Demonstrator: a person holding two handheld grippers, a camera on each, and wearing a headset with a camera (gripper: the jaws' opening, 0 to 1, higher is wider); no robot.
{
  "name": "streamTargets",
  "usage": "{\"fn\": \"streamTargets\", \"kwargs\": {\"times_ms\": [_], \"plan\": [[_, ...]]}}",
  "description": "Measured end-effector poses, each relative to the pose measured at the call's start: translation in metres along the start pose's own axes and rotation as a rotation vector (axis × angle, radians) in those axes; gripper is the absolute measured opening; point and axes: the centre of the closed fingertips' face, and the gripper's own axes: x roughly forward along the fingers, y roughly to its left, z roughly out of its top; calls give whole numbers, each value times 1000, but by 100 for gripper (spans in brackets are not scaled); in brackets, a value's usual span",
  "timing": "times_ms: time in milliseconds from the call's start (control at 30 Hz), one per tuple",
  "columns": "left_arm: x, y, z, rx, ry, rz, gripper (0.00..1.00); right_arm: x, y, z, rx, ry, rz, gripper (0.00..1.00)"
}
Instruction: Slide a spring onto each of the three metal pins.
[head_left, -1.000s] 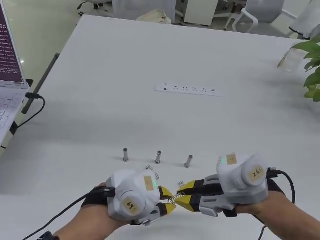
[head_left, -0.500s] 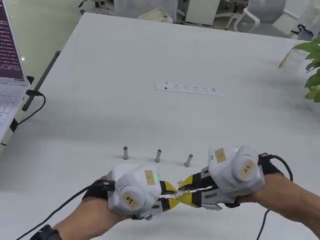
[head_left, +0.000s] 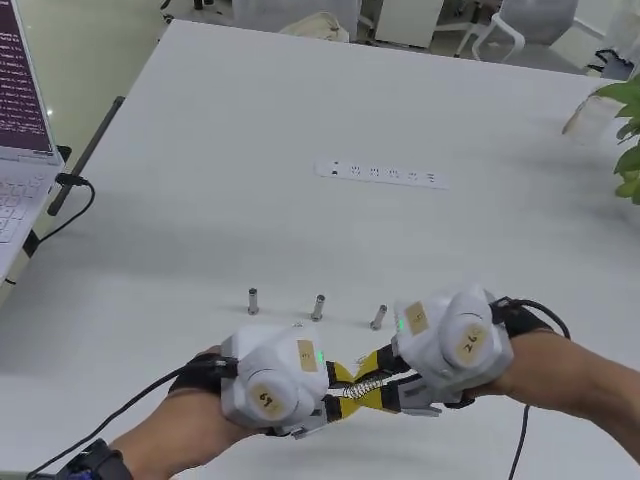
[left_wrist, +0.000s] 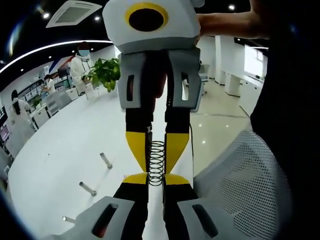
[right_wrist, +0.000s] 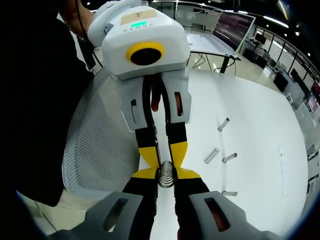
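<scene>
Holding one spring between both grippers, low over the white surface.

The left gripper and the right gripper meet tip to tip at the near edge, pointing at each other. The left fingers are closed on one end of the spring, and the right fingers are closed along the rest of its length, so the coil bridges the two. In the right gripper view the coil shows end-on, pinched between that gripper's yellow fingers. The three metal pins stand upright in a row just beyond the grippers, all bare. A second spring lies flat on the surface beside the pins. Farther back, a power strip lies on the surface.
</scene>
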Motion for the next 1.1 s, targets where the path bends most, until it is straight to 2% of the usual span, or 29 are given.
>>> {"fn": "streamTargets", "kwargs": {"times_ms": [333,633,833,933,1100], "plan": [[2,0,-2,-1,5,-6,2,1,0,-2,-24,23,-9,9],[7,-6,-7,-18,22,-7,3,6,4,-7,-29,41,-2,8],[5,-9,-21,-40,50,5,5,5,5,-7,-16,33,-6,9],[3,-10,-25,-49,55,9,5,4,5,-8,-12,31,-7,9],[-3,-8,-35,-89,64,41,8,4,6,-12,7,28,-3,9]]}}
